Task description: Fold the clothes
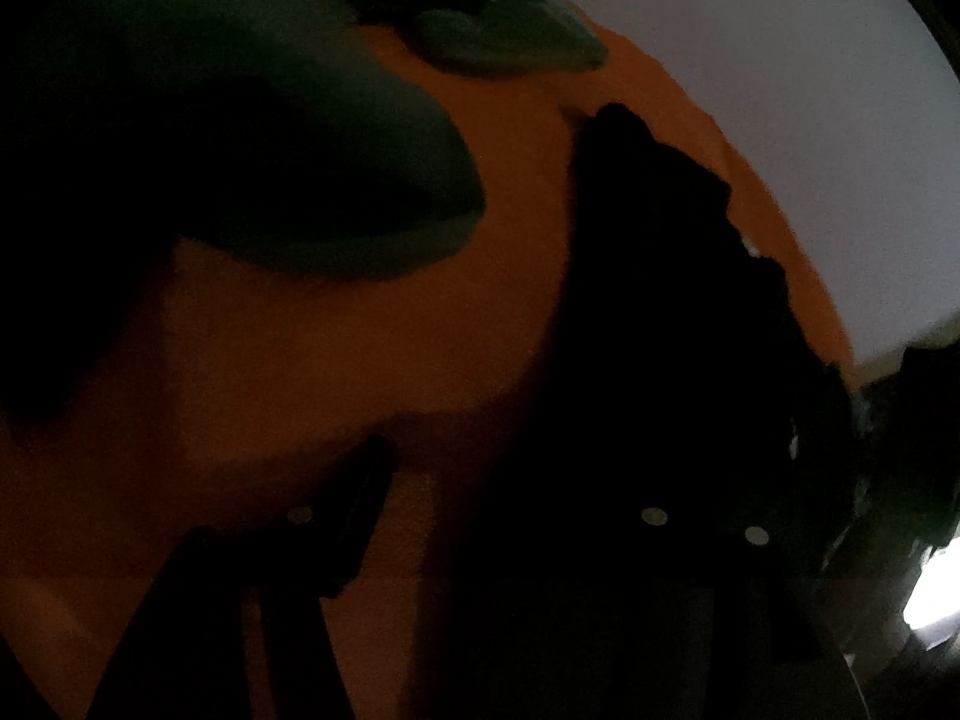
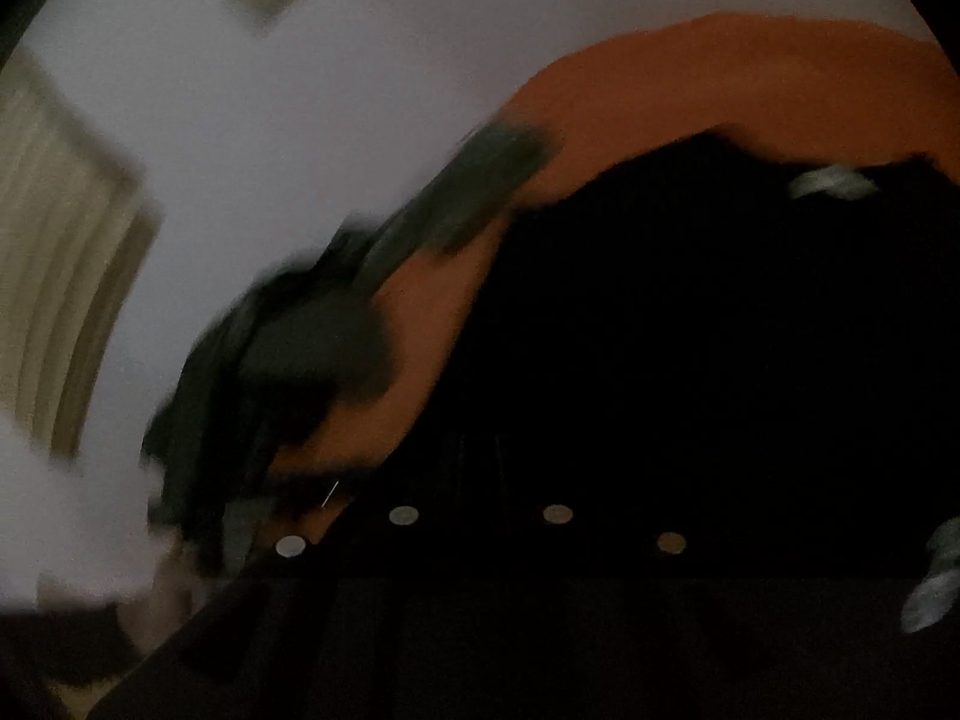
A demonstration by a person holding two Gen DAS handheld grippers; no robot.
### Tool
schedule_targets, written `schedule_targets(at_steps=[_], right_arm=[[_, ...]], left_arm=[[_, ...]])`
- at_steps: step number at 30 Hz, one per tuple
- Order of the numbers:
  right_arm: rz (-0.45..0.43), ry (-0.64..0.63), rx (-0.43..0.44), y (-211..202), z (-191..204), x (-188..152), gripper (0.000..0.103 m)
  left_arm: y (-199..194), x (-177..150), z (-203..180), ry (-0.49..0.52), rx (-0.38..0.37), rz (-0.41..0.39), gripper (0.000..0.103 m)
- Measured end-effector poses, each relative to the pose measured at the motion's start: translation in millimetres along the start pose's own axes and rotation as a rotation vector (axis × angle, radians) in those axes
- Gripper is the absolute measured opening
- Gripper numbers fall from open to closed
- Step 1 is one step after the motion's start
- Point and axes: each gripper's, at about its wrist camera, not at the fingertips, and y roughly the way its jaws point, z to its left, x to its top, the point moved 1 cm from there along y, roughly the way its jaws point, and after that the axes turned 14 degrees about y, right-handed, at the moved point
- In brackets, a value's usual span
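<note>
A black garment (image 1: 672, 312) lies heaped on the orange surface (image 1: 336, 360), right of a dark green garment (image 1: 312, 168). My left gripper (image 1: 528, 480) hangs low over the orange surface. Its left finger (image 1: 360, 510) shows clearly; the right one is lost against the black cloth. The jaws stand apart, and I see no grip. In the blurred right wrist view the black garment (image 2: 690, 330) fills everything ahead of my right gripper (image 2: 480, 468). Its dark fingers merge with the cloth and look shut on it. The green garment (image 2: 474, 198) lies to its left.
The orange surface (image 2: 750, 78) ends in a curved edge, with a pale grey area (image 2: 300, 90) beyond it. A beige slatted thing (image 2: 60, 252) stands at the far left. Whitish patches (image 2: 831, 183) show on the black cloth. A bright light (image 1: 930, 594) glares at the lower right.
</note>
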Motion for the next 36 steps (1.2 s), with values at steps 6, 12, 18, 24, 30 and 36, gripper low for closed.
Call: schedule_targets(at_steps=[6, 12, 18, 24, 30, 36], right_arm=[[0.121, -0.088, -0.137, 79.7, 20.6, -38.0, 0.010], [0.086, -0.044, -0.081, 61.3, 13.1, -44.7, 0.011], [0.020, -0.030, -0.108, -12.5, 13.6, -61.4, 0.011], [-0.070, -0.029, -0.198, -104.4, -10.5, -108.0, 0.028], [-0.229, 0.096, -0.333, -189.2, -71.1, -156.6, 0.032], [-0.321, 0.287, -0.373, -241.1, -126.8, -173.7, 0.032]], left_arm=[[-11.0, -2.3, 17.1, -0.118, -0.041, -0.009, 0.061], [-41.3, 17.4, 0.9, -0.287, -0.136, -0.002, 0.061], [4.2, 32.4, -23.3, 0.001, 0.161, 0.138, 0.061], [-23.7, 31.8, 21.1, -0.175, 0.123, 0.083, 0.060], [-33.3, 86.4, -9.6, -0.087, 0.079, 0.090, 0.059], [13.6, 178.0, -47.5, 0.044, -0.017, 0.046, 0.059]])
